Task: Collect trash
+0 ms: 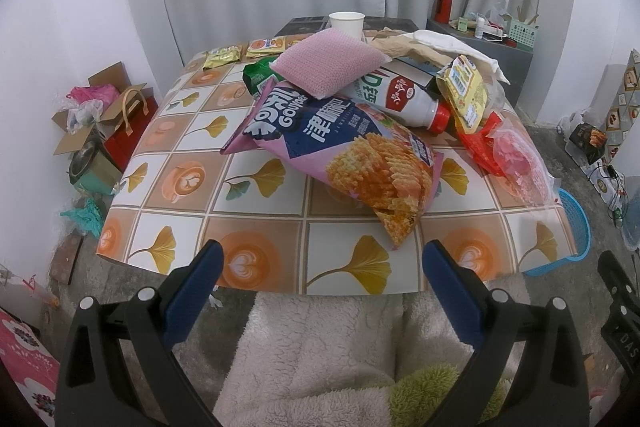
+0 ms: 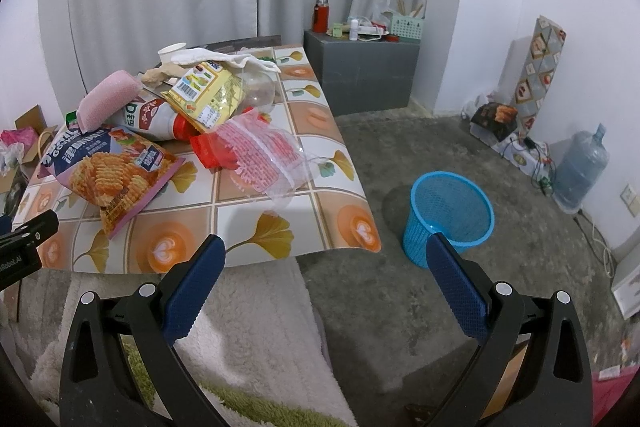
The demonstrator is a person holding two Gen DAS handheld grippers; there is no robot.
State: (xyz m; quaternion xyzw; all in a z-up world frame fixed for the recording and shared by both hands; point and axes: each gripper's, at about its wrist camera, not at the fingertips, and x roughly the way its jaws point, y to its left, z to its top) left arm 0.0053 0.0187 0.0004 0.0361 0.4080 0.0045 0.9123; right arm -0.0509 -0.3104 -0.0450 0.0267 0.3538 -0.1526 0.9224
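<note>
Both tools are empty and wide apart: the left gripper (image 1: pixel 320 263) hangs with its blue pads spread before the near edge of the table (image 1: pixel 192 227), and the right gripper (image 2: pixel 324 259) is also spread, looking partly at the table corner and partly at the blue basket (image 2: pixel 448 215) on the floor to the right. The trash lies in one heap in the middle of the table. The big chips bag (image 1: pixel 352 155) is nearest; it looks light, puffy and slippery, so I think a pinch on its flat sealed end, which points toward the near edge, will hold better than a squeeze on the belly. The white bottle (image 1: pixel 404 99) with the red cap seems stiffer and perhaps heavier — its body or neck is the place to grip it. The pink sponge (image 1: pixel 328 67) on top is soft and can fall when things below are pulled. The clear plastic wrapper (image 2: pixel 268 155) is thin and crumpled, near the right edge of the table, and so nearest to the basket. The way from that edge down to the basket looks open — only bare floor between them.
</note>
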